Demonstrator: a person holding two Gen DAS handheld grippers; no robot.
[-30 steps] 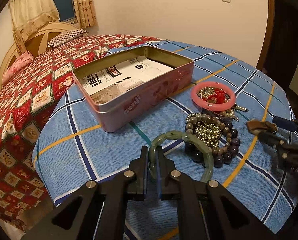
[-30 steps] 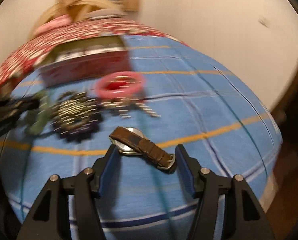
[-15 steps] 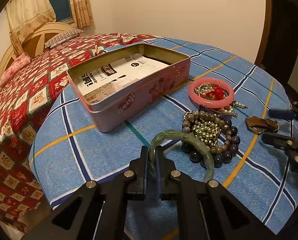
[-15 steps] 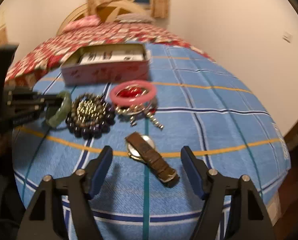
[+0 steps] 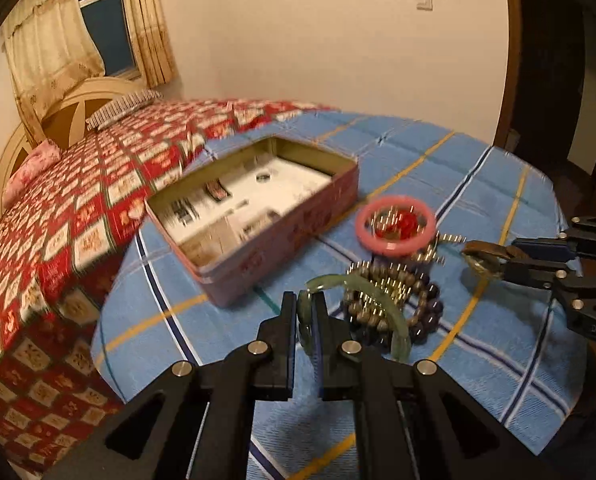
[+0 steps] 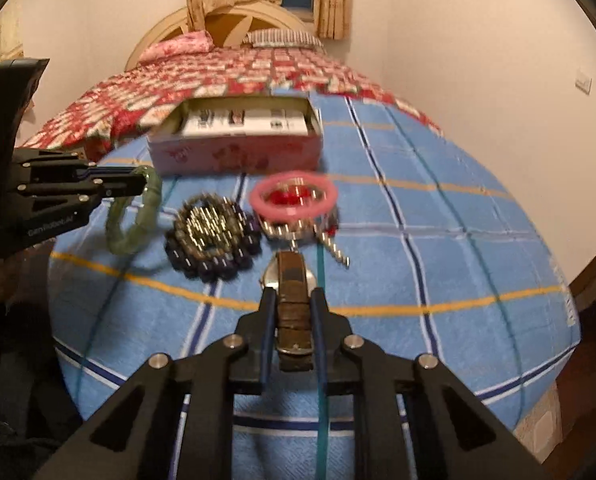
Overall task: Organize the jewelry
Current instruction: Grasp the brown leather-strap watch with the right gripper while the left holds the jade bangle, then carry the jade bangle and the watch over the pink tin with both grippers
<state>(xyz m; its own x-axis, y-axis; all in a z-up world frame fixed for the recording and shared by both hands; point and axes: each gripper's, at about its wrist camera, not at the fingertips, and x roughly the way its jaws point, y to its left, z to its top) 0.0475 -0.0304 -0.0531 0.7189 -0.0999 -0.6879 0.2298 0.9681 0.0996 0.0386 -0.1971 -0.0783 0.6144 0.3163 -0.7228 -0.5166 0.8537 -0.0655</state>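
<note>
Jewelry lies ahead of both tongs on the blue checked cloth (image 6: 438, 216): a bead pile (image 6: 212, 236) and a pink bangle (image 6: 294, 194), with the open pink tin (image 6: 234, 148) beyond them; the left view alone shows the papers lining the tin's floor, the right view the watch (image 6: 294, 296) strap lengthwise; left tongs (image 5: 306, 316) closed on a green bangle (image 5: 362, 300); right tongs (image 6: 293, 312) closed on the watch strap.

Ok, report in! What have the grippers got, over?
Left gripper shut on green bangle. Right gripper shut on brown-strap watch. Pink tin open, nothing blocking it; bead pile beside it.
</note>
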